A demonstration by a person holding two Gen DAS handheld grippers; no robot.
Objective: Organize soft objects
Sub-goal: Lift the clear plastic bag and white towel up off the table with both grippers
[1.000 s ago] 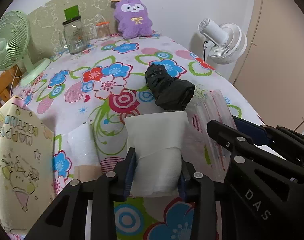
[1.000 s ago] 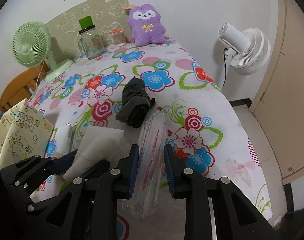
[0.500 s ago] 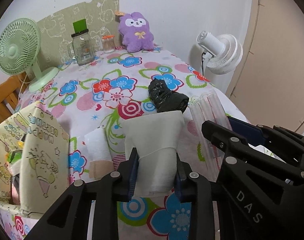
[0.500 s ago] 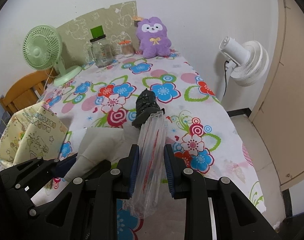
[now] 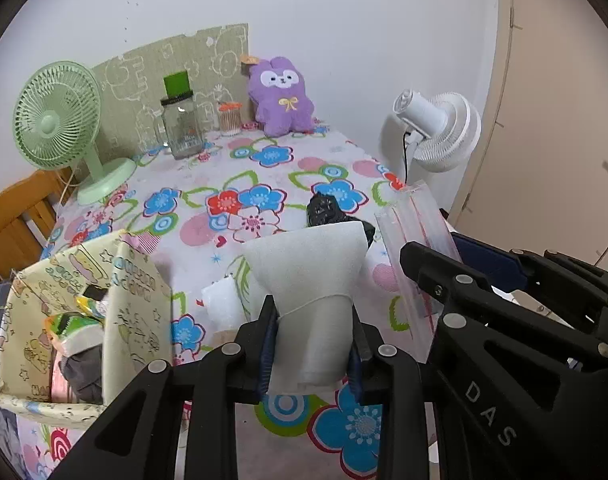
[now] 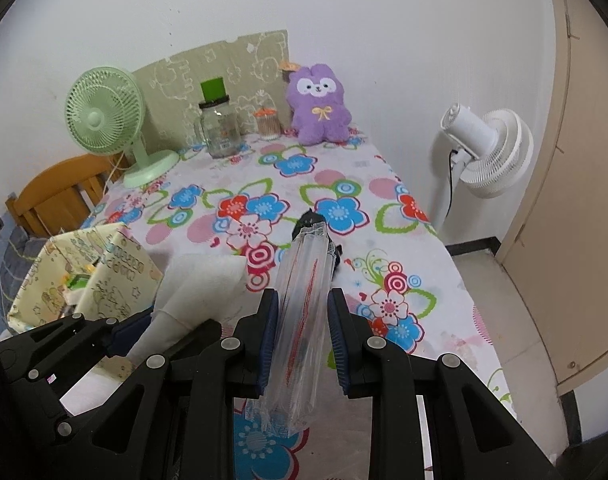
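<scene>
Tablecloth: white, printed with blue, red and pink flowers and green loops. Plush toy: purple, white face, yellow bow. Desk fan: pale green. Standing fan: white. Foam sheet: white. Folded plastic bag: clear, red stripe. Fabric box: cream, cartoon line drawings. Crumpled bag: black.

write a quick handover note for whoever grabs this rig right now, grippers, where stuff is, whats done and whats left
Left gripper: its jaws have just been closing; shut on the white foam sheet, held above the table.
Right gripper: shut on the clear plastic zip bag with red lines, also in the air.
On the floral tablecloth: a crumpled black plastic bag and a small white foam piece.
Done: the cream cartoon-print fabric box at the left edge already holds some items.
Left: stow both held things, then the two on the cloth, probably in that box.
</scene>
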